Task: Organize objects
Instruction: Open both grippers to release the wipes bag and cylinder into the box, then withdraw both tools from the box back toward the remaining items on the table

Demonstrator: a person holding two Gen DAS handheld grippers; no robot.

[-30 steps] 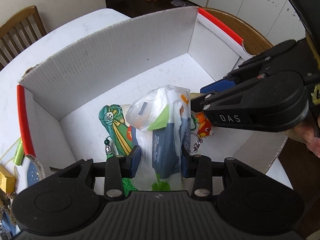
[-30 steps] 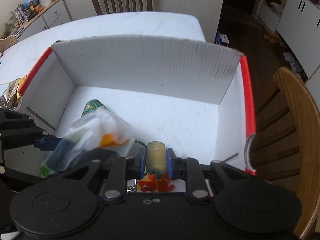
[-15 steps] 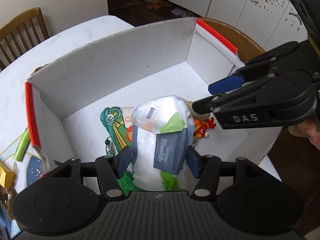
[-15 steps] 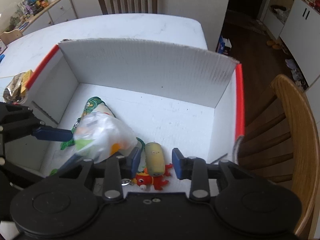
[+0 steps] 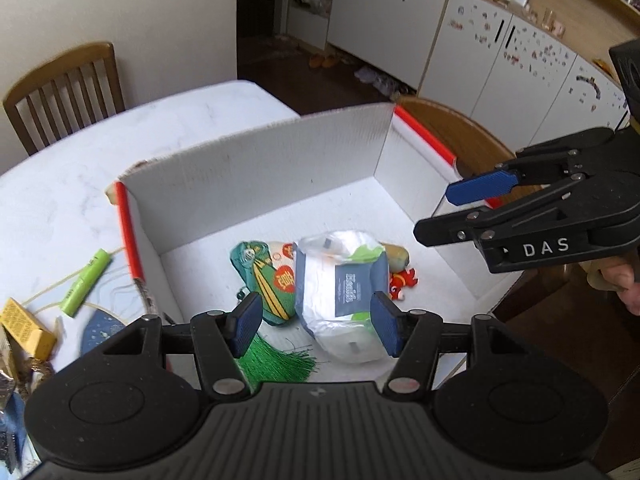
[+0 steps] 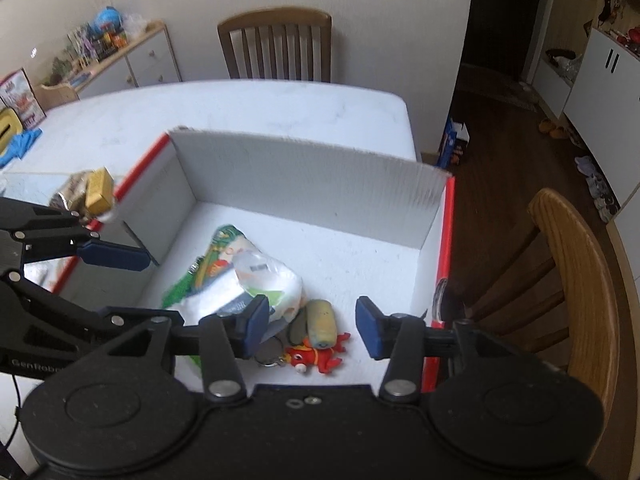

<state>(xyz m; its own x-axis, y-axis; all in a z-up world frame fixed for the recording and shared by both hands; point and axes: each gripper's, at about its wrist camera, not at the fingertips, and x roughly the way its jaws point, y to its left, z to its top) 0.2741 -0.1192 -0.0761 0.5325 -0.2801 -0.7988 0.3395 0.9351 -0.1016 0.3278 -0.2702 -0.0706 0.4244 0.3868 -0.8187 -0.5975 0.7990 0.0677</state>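
Observation:
A white box with red edges [image 5: 256,184] [image 6: 304,184] stands on the white table. In it lie a plastic pack of tissues [image 5: 344,292] [image 6: 256,284], a green pouch with a tassel [image 5: 260,276] [image 6: 216,256], a yellow-green cylinder [image 5: 396,258] [image 6: 320,322] and a red fish keychain [image 5: 402,284] [image 6: 316,356]. My left gripper [image 5: 316,330] is open above the box's near side, over the tissue pack. My right gripper [image 6: 310,330] is open above the cylinder and holds nothing.
On the table left of the box lie a green marker [image 5: 86,282], a yellow carton [image 5: 26,330] [image 6: 98,190] and a dark round disc [image 5: 100,334]. Wooden chairs stand at the far side [image 6: 276,46] and at the right [image 6: 572,276].
Both grippers opened and let go: the tissue pack and the cylinder now lie in the box. Both grippers have lifted up and back from the box.

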